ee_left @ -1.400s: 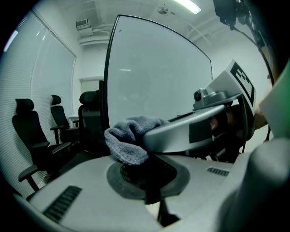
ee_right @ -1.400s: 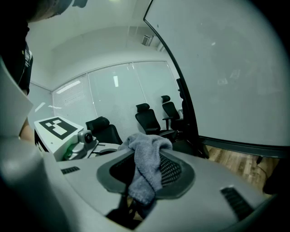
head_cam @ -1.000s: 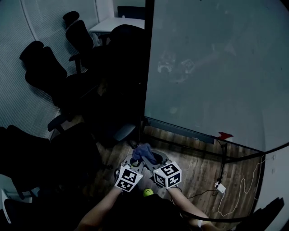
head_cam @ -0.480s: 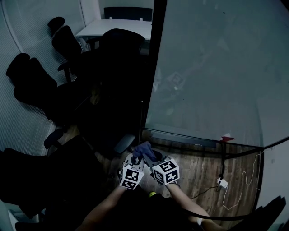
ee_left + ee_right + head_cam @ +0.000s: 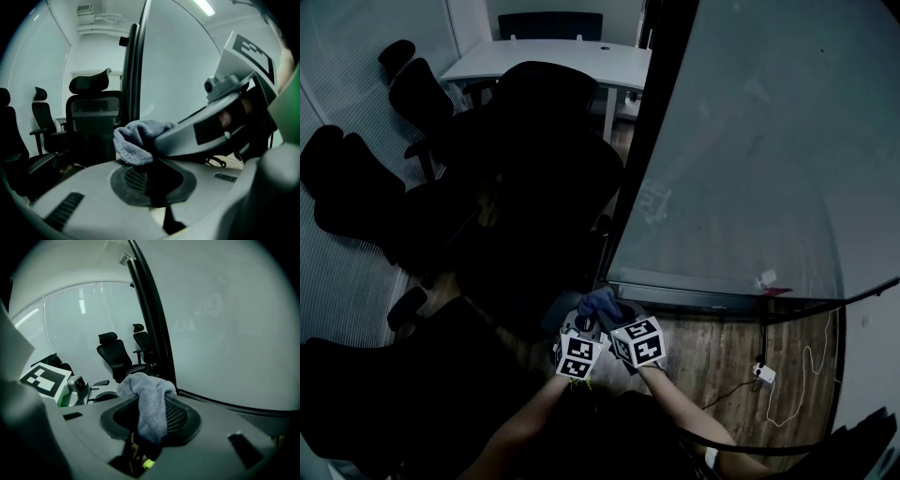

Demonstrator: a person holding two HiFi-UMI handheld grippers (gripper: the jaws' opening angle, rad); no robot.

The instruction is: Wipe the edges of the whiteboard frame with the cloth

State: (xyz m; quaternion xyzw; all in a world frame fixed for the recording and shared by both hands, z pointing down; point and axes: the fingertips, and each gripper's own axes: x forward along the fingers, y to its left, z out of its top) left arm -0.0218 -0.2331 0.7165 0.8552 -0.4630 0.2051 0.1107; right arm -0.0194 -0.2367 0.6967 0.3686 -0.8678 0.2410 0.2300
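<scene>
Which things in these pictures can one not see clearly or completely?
- Whiteboard frame: its top, cut off by the head view's upper edge.
- Chairs: head view, too dark to count.
- Cloth: lower end, hidden between the jaws of the right gripper.
- Yellow-green speck: right gripper view, too small to name.

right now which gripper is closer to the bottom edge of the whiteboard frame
Right. The right gripper, shut on the blue cloth, is just short of the bottom frame edge at its left corner. The left gripper sits beside it, further off toward the office chair.
</scene>
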